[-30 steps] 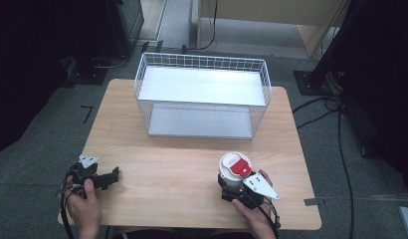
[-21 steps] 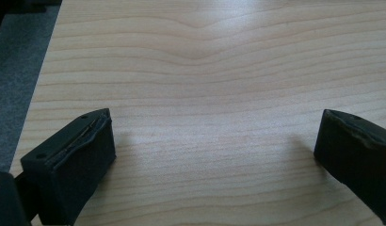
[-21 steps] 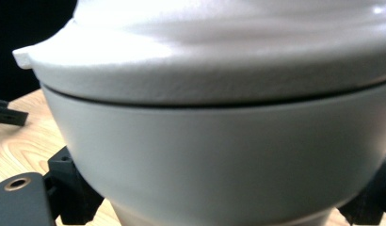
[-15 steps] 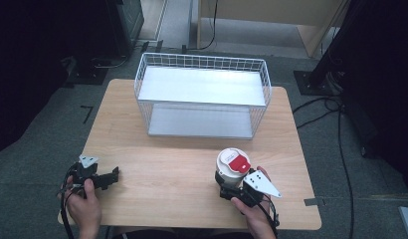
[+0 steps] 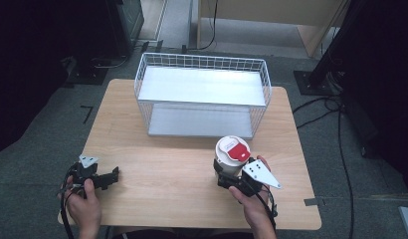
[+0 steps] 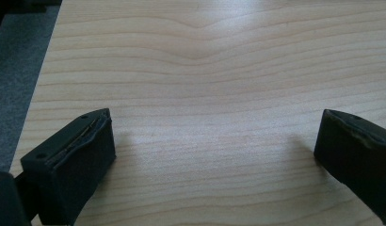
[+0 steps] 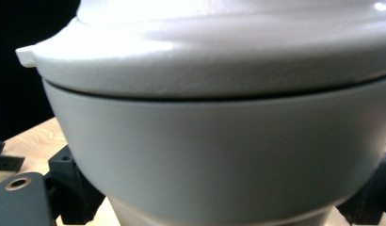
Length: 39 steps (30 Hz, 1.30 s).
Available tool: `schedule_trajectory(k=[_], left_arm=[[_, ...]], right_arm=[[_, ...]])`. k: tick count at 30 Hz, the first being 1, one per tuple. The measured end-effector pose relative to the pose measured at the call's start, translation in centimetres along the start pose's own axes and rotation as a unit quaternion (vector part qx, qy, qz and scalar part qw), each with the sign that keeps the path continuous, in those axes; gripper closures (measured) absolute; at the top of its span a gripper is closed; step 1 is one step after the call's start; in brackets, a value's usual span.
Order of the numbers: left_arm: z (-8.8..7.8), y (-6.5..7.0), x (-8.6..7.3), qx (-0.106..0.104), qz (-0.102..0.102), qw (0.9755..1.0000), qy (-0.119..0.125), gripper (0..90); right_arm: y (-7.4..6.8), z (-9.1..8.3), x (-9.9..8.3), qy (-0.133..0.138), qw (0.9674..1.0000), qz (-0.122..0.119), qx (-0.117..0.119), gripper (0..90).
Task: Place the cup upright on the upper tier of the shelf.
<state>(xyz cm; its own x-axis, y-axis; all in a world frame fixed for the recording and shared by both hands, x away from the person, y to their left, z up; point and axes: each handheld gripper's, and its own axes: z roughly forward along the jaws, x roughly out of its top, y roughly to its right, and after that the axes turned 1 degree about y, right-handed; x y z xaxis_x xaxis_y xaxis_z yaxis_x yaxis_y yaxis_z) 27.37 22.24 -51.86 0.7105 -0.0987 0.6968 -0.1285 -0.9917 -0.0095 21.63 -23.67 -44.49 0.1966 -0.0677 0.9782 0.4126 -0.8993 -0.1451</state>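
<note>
While the right gripper (image 5: 226, 175) clamped its jaws low on the body of a white cup (image 5: 232, 155) with a red-labelled lid, the cup stood at the near right of the wooden surface (image 5: 172, 164), just in front of the wire basket (image 5: 202, 94). Gripping beneath the lid rim probably kept the lid undisturbed and the cup upright for a lift toward the basket, whose open top faced up behind it. In the right gripper view the cup's wall (image 7: 219, 150) sat between the jaws. The left gripper (image 5: 108, 178) rested at the near left corner, well apart, its jaws wide open over bare wood and holding nothing, likely parked out of the way.
</note>
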Motion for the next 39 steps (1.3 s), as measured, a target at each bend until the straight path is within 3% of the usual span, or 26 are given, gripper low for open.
schedule_trajectory(k=[10, 17, 39], left_arm=[[0.0, 0.0, 0.0, 0.000, -0.001, 1.0000, 0.001, 0.0], [0.0, 0.0, 0.0, 0.000, 0.000, 1.0000, 0.001, 0.0], [0.0, 0.0, 0.0, 0.000, 0.000, 1.0000, 0.000, 0.0]], right_arm=[[-0.2, 1.6, 3.2, 0.020, 0.9996, -0.017, -0.003, 9.4], [-0.4, 2.5, 4.8, 0.028, 0.9995, -0.013, 0.002, 9.5], [-0.5, 5.8, 11.2, 0.068, 0.9971, -0.034, -0.011, 9.5]])
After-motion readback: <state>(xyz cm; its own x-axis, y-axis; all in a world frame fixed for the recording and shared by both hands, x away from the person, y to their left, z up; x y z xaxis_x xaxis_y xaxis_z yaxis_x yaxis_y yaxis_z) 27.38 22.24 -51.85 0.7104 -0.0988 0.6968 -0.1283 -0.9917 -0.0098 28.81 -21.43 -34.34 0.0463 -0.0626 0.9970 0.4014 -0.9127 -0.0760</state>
